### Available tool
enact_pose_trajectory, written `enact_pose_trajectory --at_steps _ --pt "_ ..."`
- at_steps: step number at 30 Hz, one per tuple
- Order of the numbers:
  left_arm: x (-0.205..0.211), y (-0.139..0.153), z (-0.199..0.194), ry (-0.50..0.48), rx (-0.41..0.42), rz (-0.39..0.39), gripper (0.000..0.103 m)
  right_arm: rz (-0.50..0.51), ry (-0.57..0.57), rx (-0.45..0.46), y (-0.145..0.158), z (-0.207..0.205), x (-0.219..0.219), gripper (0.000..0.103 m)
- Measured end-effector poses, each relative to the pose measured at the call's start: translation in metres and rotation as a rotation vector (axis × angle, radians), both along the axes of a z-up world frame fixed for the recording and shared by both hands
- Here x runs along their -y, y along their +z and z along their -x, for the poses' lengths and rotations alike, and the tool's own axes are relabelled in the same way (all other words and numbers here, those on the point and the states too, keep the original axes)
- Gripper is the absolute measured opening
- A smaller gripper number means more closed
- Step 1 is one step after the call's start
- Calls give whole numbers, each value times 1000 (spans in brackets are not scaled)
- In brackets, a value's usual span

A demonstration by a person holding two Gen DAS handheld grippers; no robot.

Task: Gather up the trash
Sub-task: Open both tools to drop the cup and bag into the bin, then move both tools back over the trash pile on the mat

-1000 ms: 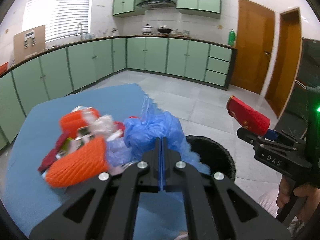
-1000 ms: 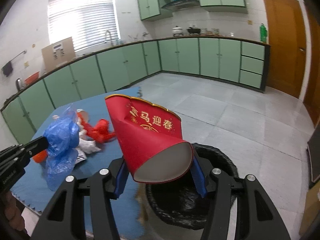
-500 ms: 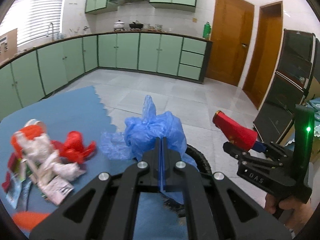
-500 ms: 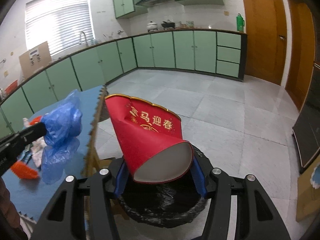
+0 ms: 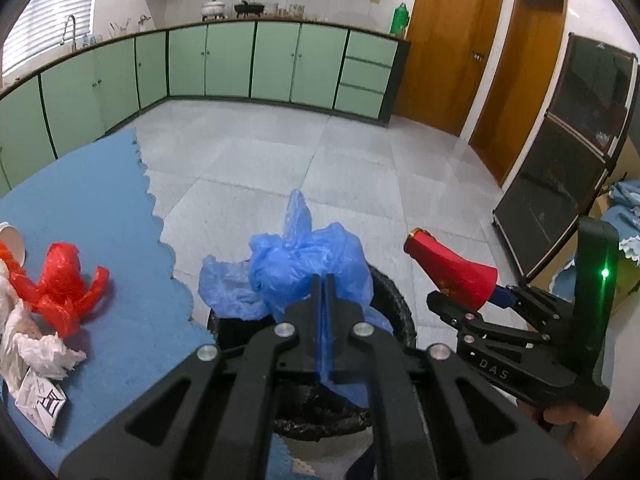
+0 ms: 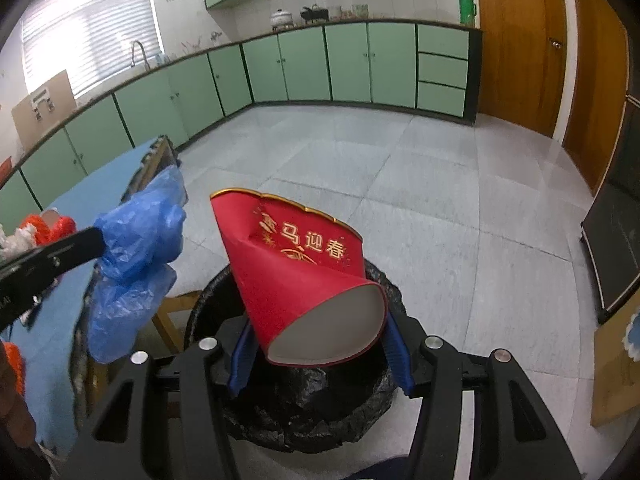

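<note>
We hold a crumpled blue plastic bag (image 5: 308, 264) in our left tool (image 5: 325, 280), whose two fingers are pressed together on the thin, shiny film. The bag hangs over the near left rim of the trash bin (image 5: 394, 300), a round bin lined with wrinkled black plastic. Our right tool (image 6: 316, 344) grips a red paper cup (image 6: 296, 272) between its blue pads (image 6: 396, 352). The cup is dented, has a gold rim and gold Chinese characters, and lies tilted above the open bin with its white bottom toward us. On the left, the counter (image 5: 100, 200) has a soft blue mat with a toothed edge. On it lie a red plastic bag (image 5: 64, 284), crumpled white paper (image 5: 36, 352) and a white paper cup (image 5: 12, 236) at the far left.
</note>
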State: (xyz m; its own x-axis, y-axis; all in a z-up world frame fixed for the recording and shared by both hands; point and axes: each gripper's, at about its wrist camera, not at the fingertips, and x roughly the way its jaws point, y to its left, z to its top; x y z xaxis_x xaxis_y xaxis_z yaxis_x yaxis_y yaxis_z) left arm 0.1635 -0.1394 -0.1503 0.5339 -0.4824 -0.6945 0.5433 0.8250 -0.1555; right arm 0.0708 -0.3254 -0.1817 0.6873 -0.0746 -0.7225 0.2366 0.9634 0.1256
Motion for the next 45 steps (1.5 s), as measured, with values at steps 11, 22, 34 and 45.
enact_pose_trajectory --at_steps 11,22,34,45 --pt "-27 23 -6 60 30 40 68 49 -66 -20 -7 -10 6 97" --pt "-154 81 46 325 171 -19 75 36 -10 151 54 18 -57 97" --pt "-300 79 101 632 151 -91 75 16 234 311 90 40 -209 97" --pt "-354 61 135 694 152 -105 75 26 342 285 53 56 -305 92"
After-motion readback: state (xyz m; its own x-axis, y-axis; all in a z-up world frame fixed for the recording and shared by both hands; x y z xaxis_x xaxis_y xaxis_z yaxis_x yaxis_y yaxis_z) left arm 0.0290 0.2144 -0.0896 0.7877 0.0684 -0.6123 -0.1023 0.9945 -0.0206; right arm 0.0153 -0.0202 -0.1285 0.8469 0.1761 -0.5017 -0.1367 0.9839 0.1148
